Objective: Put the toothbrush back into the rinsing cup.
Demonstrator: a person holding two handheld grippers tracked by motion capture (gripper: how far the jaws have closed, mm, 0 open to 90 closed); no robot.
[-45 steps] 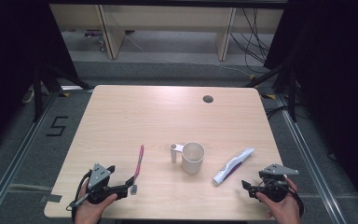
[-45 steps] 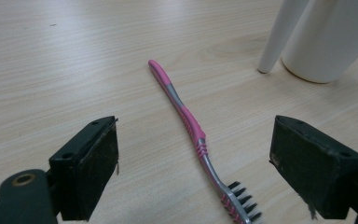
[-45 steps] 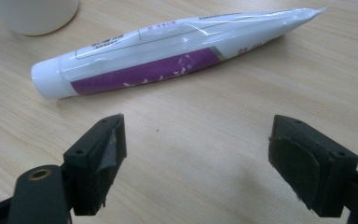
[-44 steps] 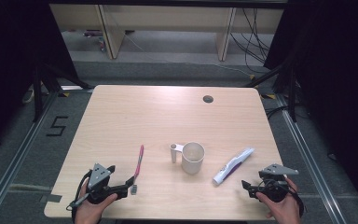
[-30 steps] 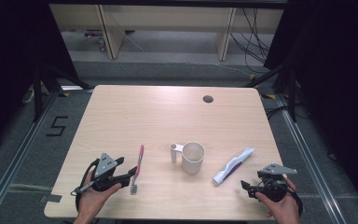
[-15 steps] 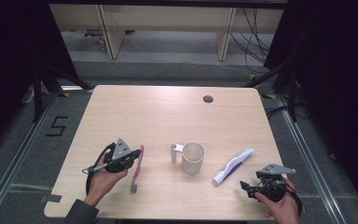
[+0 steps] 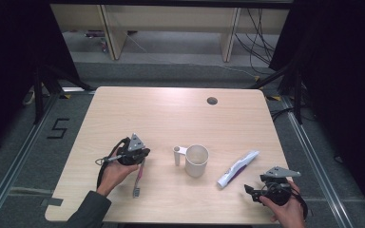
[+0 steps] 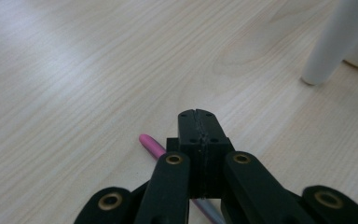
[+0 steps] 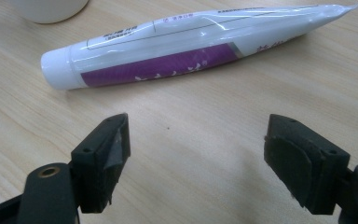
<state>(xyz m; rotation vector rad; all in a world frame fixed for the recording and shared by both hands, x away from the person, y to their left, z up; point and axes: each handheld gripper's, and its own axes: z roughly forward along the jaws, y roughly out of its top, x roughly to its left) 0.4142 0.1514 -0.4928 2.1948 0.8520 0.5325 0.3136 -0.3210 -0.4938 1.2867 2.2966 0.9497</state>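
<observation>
A pink toothbrush lies on the wooden table, left of a white cup whose handle points left. My left gripper hovers right over the brush's far end. Its jaws are pressed together, and the pink handle runs underneath them, not between them. The cup's handle stands ahead at the upper right of my left gripper. A white and purple toothpaste tube lies right of the cup. My right gripper is open just short of the tube.
A dark round cable hole sits near the table's far edge. The table's front edge runs just below both hands. The cup's base shows beyond the tube's cap end in the right gripper view.
My left gripper has moved forward and right from the front edge to a spot over the toothbrush's far end. The right gripper has stayed in place.
</observation>
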